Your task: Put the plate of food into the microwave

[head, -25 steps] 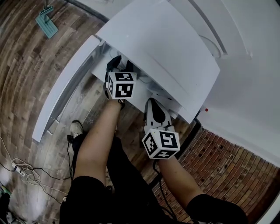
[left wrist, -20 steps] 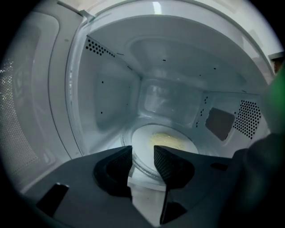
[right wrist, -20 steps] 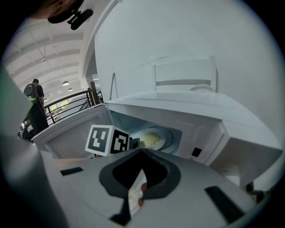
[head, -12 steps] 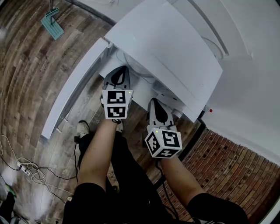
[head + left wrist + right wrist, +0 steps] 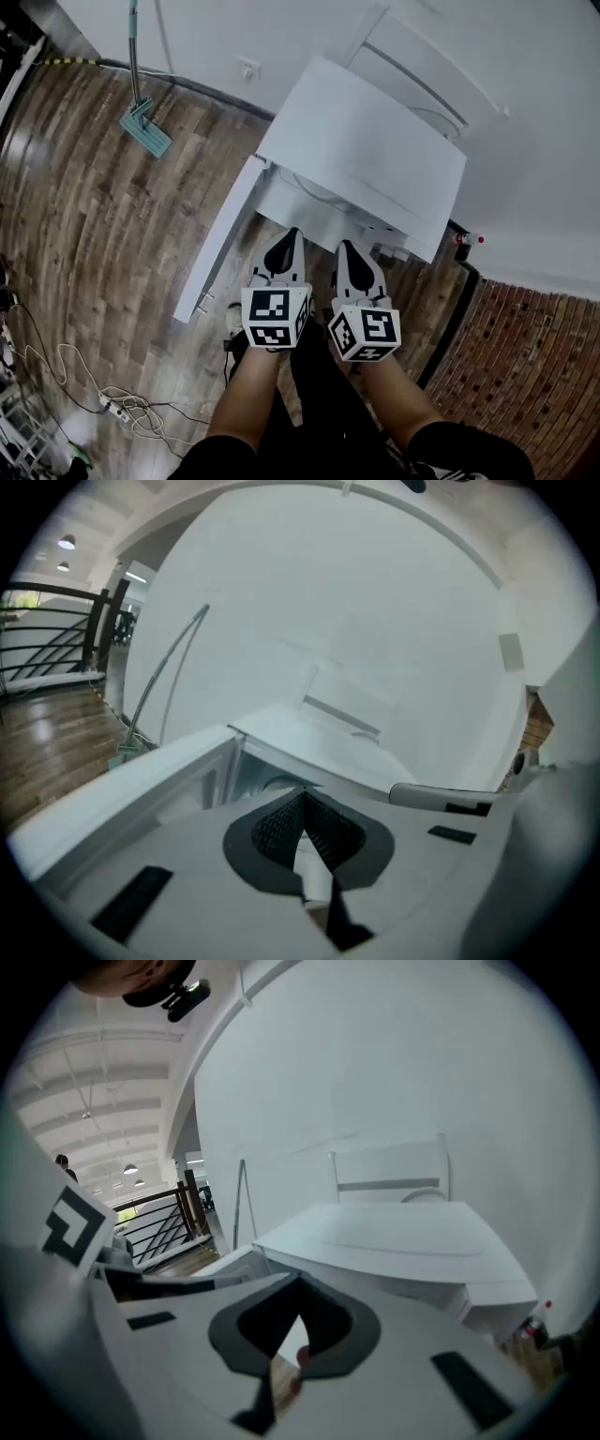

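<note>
Left gripper point(image 5: 289, 236) and right gripper point(image 5: 350, 247) both closed, empty, just in front of microwave point(image 5: 370, 141), door point(image 5: 220, 246) swung open at its left. Plate point(image 5: 314, 192) looks inside microwave, only pale rim visible. Likely stiff, slick, breakable: pinch rim, keep level

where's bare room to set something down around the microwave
The microwave top is bare, and so is the wood floor between its open door and the mop. Crowded: cables on the floor at the head view's lower left.
</note>
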Available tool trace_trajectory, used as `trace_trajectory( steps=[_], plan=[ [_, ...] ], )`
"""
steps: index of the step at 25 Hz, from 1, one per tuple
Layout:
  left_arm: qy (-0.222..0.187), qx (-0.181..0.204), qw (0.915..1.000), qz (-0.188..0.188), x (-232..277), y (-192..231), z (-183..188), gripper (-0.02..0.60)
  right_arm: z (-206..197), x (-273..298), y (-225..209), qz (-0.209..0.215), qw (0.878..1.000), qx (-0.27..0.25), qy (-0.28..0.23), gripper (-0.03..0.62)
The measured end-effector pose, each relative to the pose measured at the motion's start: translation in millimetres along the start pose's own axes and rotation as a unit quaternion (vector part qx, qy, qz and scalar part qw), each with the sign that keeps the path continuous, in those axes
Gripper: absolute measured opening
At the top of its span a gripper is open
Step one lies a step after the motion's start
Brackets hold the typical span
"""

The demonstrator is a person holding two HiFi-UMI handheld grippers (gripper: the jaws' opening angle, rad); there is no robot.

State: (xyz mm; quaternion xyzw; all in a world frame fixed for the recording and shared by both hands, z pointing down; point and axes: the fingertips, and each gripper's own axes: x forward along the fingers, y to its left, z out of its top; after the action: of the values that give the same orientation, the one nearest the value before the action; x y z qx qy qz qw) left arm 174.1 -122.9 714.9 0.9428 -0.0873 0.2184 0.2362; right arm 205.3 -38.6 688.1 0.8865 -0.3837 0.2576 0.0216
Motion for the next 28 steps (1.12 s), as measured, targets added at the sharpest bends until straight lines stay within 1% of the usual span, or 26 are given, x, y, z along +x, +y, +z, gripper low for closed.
trace_trajectory(
  steps=[3, 6, 9, 11, 15, 20, 24, 28],
  plan=[
    [-0.007, 0.019, 0.9997, -0.016, -34.7, -18.5, 44.3, -0.003, 35.9, -26.4, 14.3, -0.009, 1.0, 0.006, -0.022, 0.006],
    [-0.019, 0.039, 0.9985, -0.032, -76.9, -41.8, 95.7, -0.002, 79.9, -60.3, 29.8, -0.018, 0.999, 0.012, -0.044, 0.006],
    [-0.043, 0.07, 0.9954, -0.05, -107.8, -64.2, 153.1, -0.003, 137.1, -84.2, 43.0, -0.024, 0.996, 0.023, -0.088, 0.006],
    [-0.052, 0.088, 0.9929, -0.06, -126.8, -78.8, 183.1, -0.002, 170.8, -101.8, 51.5, -0.027, 0.992, 0.039, -0.117, 0.006],
    [-0.058, 0.113, 0.9894, -0.07, -169.7, -101.6, 220.4, -0.002, 217.4, -146.3, 72.1, -0.02, 0.986, 0.073, -0.15, 0.006],
    [-0.075, 0.126, 0.9862, -0.077, -211.4, -117.3, 259.4, -0.003, 267.0, -190.9, 89.4, -0.033, 0.98, 0.045, -0.189, 0.006],
    [-0.085, 0.162, 0.98, -0.079, -240.7, -128.8, 269.5, -0.002, 286.3, -216.7, 102.2, -0.038, 0.975, 0.035, -0.214, 0.006],
    [-0.091, 0.158, 0.9787, -0.096, -254.5, -134.1, 276.3, -0.003, 291.0, -220.0, 110.3, -0.04, 0.976, 0.031, -0.21, 0.006]
  ],
)
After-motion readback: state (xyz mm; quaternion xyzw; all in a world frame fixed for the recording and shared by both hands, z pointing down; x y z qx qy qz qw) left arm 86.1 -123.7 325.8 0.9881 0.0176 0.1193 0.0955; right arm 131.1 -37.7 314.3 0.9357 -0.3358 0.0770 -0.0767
